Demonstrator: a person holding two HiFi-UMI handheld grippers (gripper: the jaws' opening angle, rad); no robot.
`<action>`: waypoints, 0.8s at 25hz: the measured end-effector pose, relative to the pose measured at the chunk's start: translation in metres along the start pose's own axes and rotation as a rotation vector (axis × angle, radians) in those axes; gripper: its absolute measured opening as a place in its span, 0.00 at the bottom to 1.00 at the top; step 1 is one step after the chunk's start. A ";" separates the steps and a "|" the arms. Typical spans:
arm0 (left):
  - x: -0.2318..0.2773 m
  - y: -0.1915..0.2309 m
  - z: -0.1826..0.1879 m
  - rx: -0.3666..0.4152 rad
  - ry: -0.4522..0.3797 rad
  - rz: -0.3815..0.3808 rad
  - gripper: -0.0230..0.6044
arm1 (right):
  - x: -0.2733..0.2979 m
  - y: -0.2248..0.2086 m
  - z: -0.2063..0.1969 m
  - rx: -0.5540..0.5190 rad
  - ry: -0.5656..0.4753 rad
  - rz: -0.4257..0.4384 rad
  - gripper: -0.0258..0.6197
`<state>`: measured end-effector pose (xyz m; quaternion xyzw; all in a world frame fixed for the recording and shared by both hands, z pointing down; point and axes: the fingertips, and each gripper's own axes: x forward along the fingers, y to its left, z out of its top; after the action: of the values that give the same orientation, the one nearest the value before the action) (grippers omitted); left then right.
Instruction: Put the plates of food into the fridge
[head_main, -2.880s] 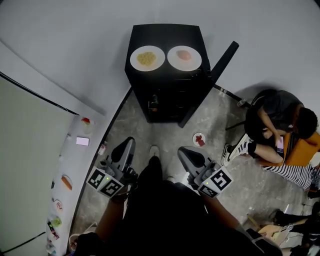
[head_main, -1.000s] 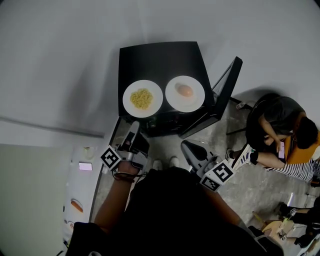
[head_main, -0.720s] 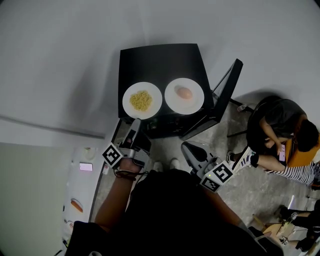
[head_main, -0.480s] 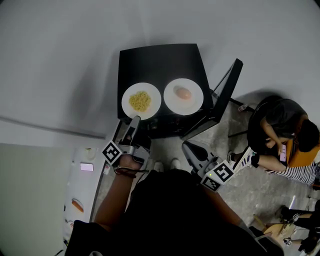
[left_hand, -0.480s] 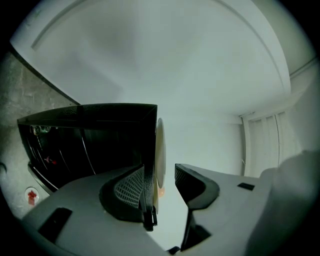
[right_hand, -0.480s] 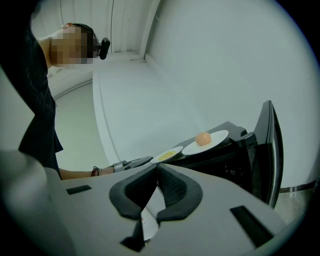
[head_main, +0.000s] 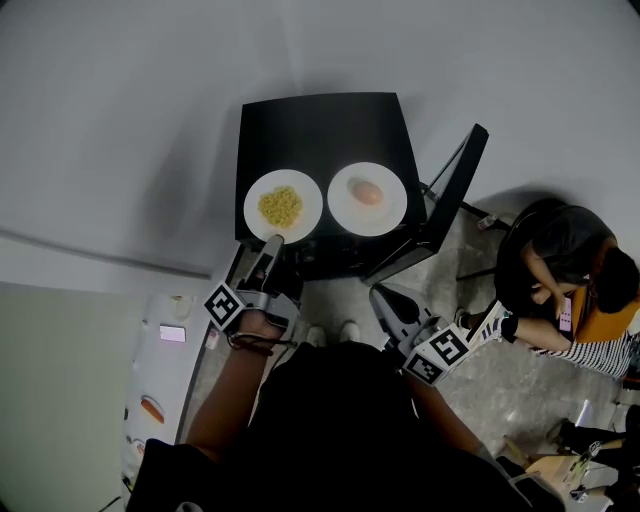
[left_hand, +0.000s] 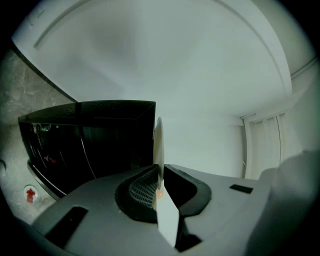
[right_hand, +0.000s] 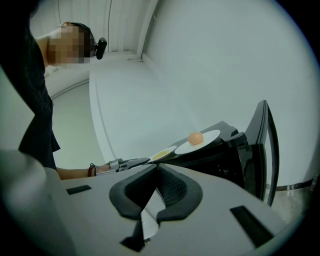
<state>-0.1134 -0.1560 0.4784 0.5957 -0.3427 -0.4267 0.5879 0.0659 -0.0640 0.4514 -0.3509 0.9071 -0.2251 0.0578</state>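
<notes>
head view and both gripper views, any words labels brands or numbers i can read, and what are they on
No readable text in any view.
Cube on the left gripper, cube on the right gripper: black-and-white square patterns, no letters.
Stickers on the white panel: too small to read.
Black fridge, yellow-food plate, orange-food plate: no print shows.

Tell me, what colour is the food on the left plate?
Yellow food on a white plate; the head view shows it best.

We face a plain pale wall (head_main: 120, 120) at 12 o'clock; mottled grey floor (head_main: 510, 385) at 4 (a seated person (head_main: 565, 255) there).
</notes>
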 end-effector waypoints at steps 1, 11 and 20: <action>0.001 -0.001 0.000 0.001 0.001 -0.006 0.12 | 0.000 0.000 0.000 0.002 0.001 0.003 0.09; -0.006 -0.012 -0.007 0.013 0.009 -0.058 0.11 | 0.006 0.002 -0.005 0.021 0.021 0.023 0.09; -0.034 -0.023 -0.017 0.062 0.030 -0.097 0.11 | 0.007 0.011 -0.016 0.032 0.035 0.036 0.09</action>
<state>-0.1137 -0.1163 0.4582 0.6359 -0.3176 -0.4349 0.5528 0.0495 -0.0558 0.4613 -0.3295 0.9104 -0.2447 0.0515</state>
